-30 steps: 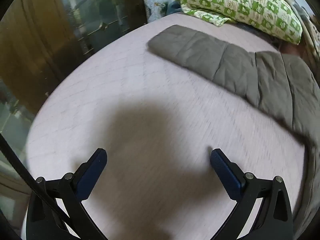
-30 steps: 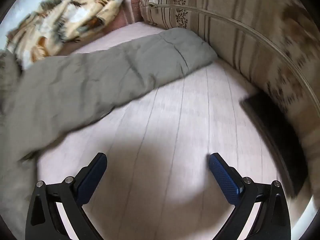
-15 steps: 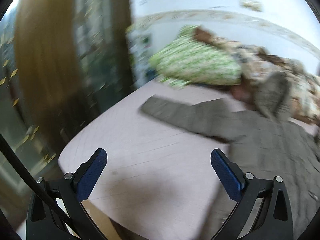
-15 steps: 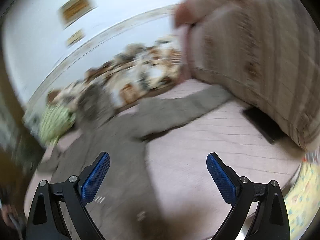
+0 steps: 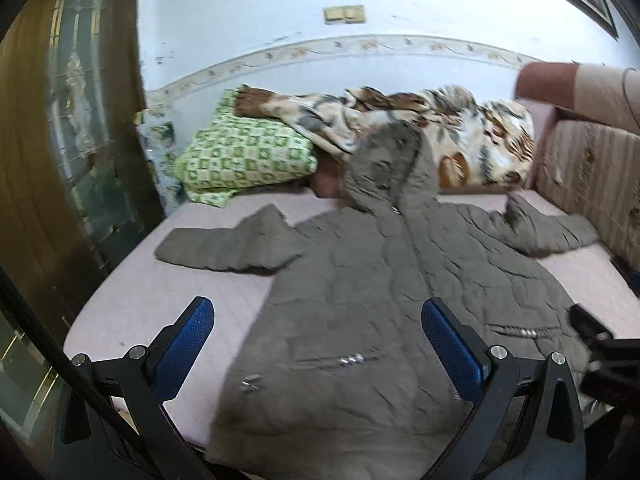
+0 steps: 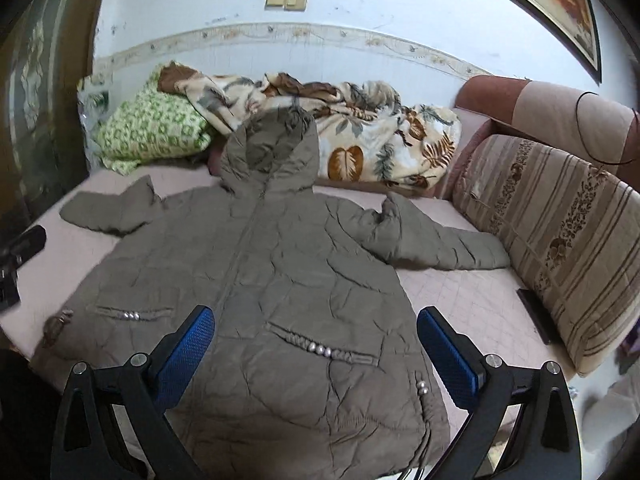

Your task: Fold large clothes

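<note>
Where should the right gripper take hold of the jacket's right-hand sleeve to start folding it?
At the sleeve's cuff end, coming in from the sofa-back side: the sleeve lies flat and stretched outward from the jacket, its tip free on the cover. The right gripper is open.

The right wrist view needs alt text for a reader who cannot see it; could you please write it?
A grey-brown quilted hooded coat lies spread flat, front up, sleeves out, on a pale pink bed. The open right gripper hovers over its hem; a leaf-print blanket sits behind.
</note>
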